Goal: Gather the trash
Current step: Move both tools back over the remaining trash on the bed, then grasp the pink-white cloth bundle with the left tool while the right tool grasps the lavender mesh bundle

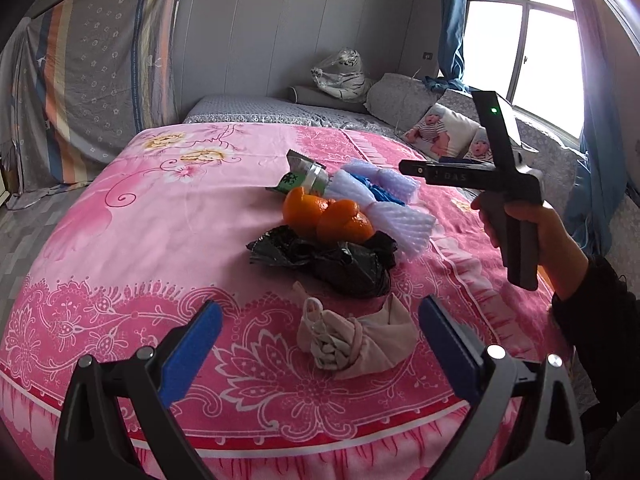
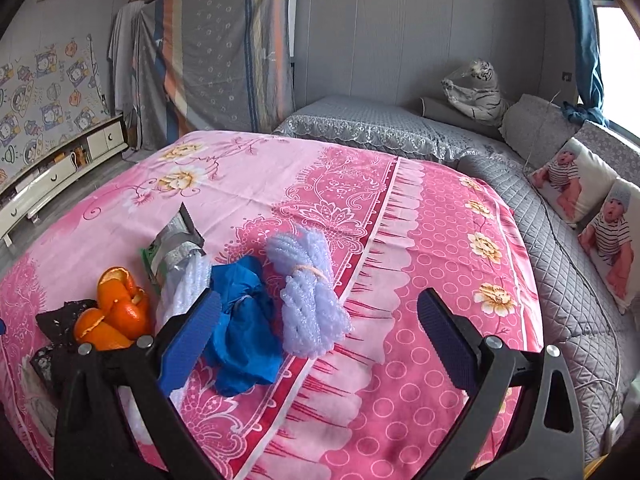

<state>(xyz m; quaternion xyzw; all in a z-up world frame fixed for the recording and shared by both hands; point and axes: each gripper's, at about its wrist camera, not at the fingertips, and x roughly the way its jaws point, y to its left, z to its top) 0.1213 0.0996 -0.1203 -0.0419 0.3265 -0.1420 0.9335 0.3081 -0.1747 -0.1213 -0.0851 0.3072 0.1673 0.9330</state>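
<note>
Trash lies in a cluster on the pink floral sheet [image 1: 120, 240]. A crumpled beige tissue wad [image 1: 352, 340] lies between the fingers of my left gripper [image 1: 320, 320], which is open and empty. Beyond it are a black plastic bag [image 1: 340, 260], orange peels [image 1: 326, 216], white foam netting [image 1: 396, 220], a blue bag [image 2: 240, 320] and a silver-green wrapper [image 1: 308, 176]. My right gripper [image 2: 320, 320] is open and empty, hovering above the sheet with the blue bag by its left finger and a foam net bundle [image 2: 308, 292] ahead. It also shows in the left wrist view [image 1: 408, 168].
A grey quilted bed [image 2: 560, 240] with baby-print pillows [image 2: 576, 176] and a plush tiger [image 2: 476, 92] lies behind and right. A covered wardrobe [image 2: 216, 52] and low cabinet [image 2: 60, 172] stand left. The window [image 1: 520, 40] is at right.
</note>
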